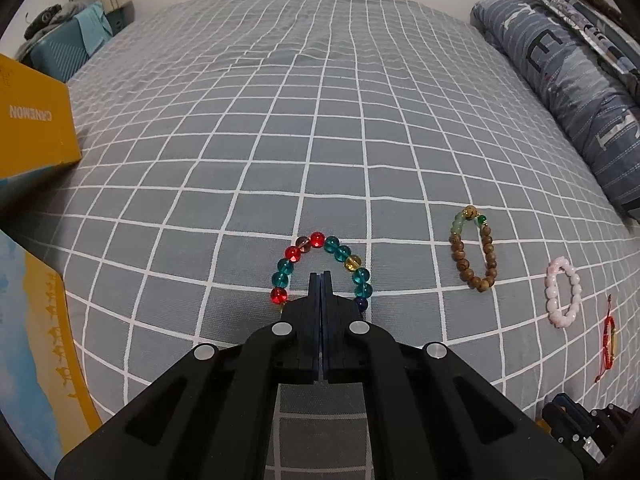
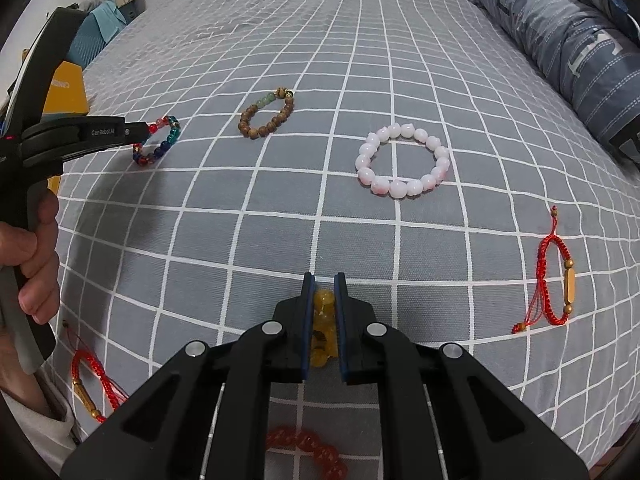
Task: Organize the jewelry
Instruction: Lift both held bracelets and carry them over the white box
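On the checked bedspread (image 2: 360, 240), going left to right, my left gripper (image 1: 321, 280) sits with its fingers pressed together at the near edge of the coloured glass bracelet (image 1: 320, 264); I cannot tell whether it pinches the cord. Next come the wooden bracelet (image 2: 266, 114), the pink bracelet (image 2: 402, 160) and the red cord bracelet (image 2: 556, 276), spaced apart in a row, I'd guess for sorting. My right gripper (image 2: 324, 292) clamps a yellow bead bracelet (image 2: 323, 320), ready for placing.
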`<action>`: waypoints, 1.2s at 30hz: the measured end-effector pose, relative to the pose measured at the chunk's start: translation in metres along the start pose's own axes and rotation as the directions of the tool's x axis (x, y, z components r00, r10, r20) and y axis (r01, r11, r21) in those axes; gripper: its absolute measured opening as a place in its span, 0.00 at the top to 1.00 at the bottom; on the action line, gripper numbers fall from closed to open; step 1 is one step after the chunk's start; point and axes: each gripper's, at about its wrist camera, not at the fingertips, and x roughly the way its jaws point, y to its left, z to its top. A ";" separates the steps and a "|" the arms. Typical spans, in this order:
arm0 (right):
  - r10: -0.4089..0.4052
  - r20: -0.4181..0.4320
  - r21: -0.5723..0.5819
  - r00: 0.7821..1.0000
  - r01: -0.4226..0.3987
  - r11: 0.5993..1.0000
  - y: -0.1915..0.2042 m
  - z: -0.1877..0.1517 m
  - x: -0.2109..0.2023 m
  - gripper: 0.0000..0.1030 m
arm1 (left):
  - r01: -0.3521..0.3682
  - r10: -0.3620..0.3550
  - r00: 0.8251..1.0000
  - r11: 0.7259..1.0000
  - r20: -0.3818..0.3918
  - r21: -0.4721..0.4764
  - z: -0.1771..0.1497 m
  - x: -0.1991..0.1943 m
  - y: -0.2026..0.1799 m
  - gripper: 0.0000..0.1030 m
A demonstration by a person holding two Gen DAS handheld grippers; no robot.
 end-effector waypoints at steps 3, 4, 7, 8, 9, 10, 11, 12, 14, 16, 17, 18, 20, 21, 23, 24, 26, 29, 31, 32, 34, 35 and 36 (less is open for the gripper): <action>0.002 0.003 -0.010 1.000 -0.002 1.000 0.002 -0.001 -0.001 0.91 | -0.022 0.022 1.000 1.000 -0.005 -0.008 0.000 0.006 0.003 0.96; 0.002 0.003 -0.012 1.000 -0.002 1.000 0.002 -0.002 -0.001 0.91 | -0.029 0.029 1.000 0.999 -0.008 -0.017 0.000 0.009 0.005 0.96; 0.001 -0.001 -0.016 1.000 -0.001 1.000 0.003 -0.002 0.001 0.91 | -0.041 0.040 0.999 0.999 -0.010 -0.015 0.000 0.015 0.007 0.88; 0.002 -0.002 -0.018 1.000 -0.002 1.000 0.002 -0.002 0.002 0.91 | -0.044 0.043 0.999 0.999 -0.007 -0.016 0.000 0.016 0.007 0.79; 0.002 -0.003 -0.020 1.000 -0.002 1.000 0.003 -0.002 0.002 0.91 | -0.047 0.047 0.999 0.999 0.001 -0.015 -0.001 0.016 0.007 0.76; 0.002 -0.004 -0.024 1.000 -0.002 1.000 0.003 -0.003 0.003 0.91 | -0.058 0.058 0.998 0.998 0.008 -0.004 -0.001 0.015 0.005 0.72; 0.001 -0.005 -0.026 1.000 -0.002 1.000 0.003 -0.003 0.003 0.91 | -0.064 0.064 0.998 0.998 0.011 0.002 -0.001 0.014 0.003 0.69; 0.003 -0.006 -0.026 1.000 -0.003 1.000 0.003 -0.003 0.004 0.91 | -0.060 0.060 0.998 0.998 0.015 0.003 -0.001 0.012 0.002 0.62; 0.006 -0.008 -0.027 1.000 -0.006 1.000 0.003 -0.003 0.004 0.91 | -0.056 0.056 0.998 0.998 0.039 -0.004 -0.001 0.005 0.002 0.51; 0.008 -0.010 -0.030 1.000 -0.008 1.000 0.002 -0.003 0.004 0.91 | -0.078 0.078 0.995 0.997 0.065 -0.001 -0.001 -0.001 0.001 0.49; 0.009 -0.010 -0.030 1.000 -0.009 0.999 0.002 -0.003 0.004 0.91 | -0.090 0.089 0.993 0.996 0.072 -0.001 -0.001 -0.002 0.002 0.48; 0.009 -0.010 -0.031 1.000 -0.010 0.999 0.002 -0.003 0.004 0.91 | -0.093 0.093 0.993 0.996 0.072 -0.003 -0.001 -0.002 0.003 0.48; 0.010 -0.010 -0.033 1.000 -0.010 0.999 0.003 -0.003 0.004 0.91 | -0.103 0.104 0.993 0.995 0.055 -0.017 0.000 0.004 0.007 0.46; 0.010 -0.010 -0.034 1.000 -0.010 0.999 0.003 -0.003 0.004 0.91 | -0.106 0.107 0.993 0.994 0.043 -0.022 -0.001 0.008 0.009 0.46; 0.011 -0.010 -0.035 1.000 -0.011 0.999 0.004 -0.003 0.004 0.91 | -0.110 0.111 0.994 0.994 0.023 -0.027 -0.002 0.015 0.011 0.46; 0.010 -0.011 -0.035 1.000 -0.011 0.999 0.004 -0.002 0.004 0.91 | -0.112 0.112 0.994 0.993 0.016 -0.028 -0.002 0.018 0.012 0.46; 0.010 -0.011 -0.035 1.000 -0.011 0.999 0.004 -0.002 0.004 0.91 | -0.108 0.108 0.994 0.994 0.003 -0.032 -0.004 0.023 0.013 0.47; 0.010 -0.010 -0.036 1.000 -0.010 0.999 0.004 -0.002 0.004 0.91 | -0.102 0.102 0.995 0.994 -0.003 -0.027 -0.003 0.025 0.014 0.65; 0.011 -0.011 -0.034 1.000 -0.011 0.999 0.004 -0.003 0.004 0.91 | -0.101 0.101 0.995 0.995 -0.009 -0.024 -0.002 0.026 0.016 0.84; 0.010 -0.010 -0.035 1.000 -0.010 0.999 0.004 -0.002 0.004 0.91 | -0.100 0.100 0.995 0.995 -0.013 -0.028 -0.002 0.025 0.016 0.89; 0.011 -0.010 -0.034 1.000 -0.011 0.999 0.003 -0.002 0.004 0.91 | -0.091 0.091 0.996 0.995 -0.015 -0.035 -0.003 0.023 0.016 0.91; 0.011 -0.010 -0.035 1.000 -0.011 0.999 0.003 -0.003 0.004 0.91 | -0.087 0.086 0.996 0.996 -0.015 -0.036 -0.003 0.021 0.016 0.91; 0.010 -0.010 -0.035 1.000 -0.010 0.999 0.003 -0.003 0.004 0.91 | -0.081 0.080 0.997 0.996 -0.014 -0.039 -0.004 0.019 0.014 0.91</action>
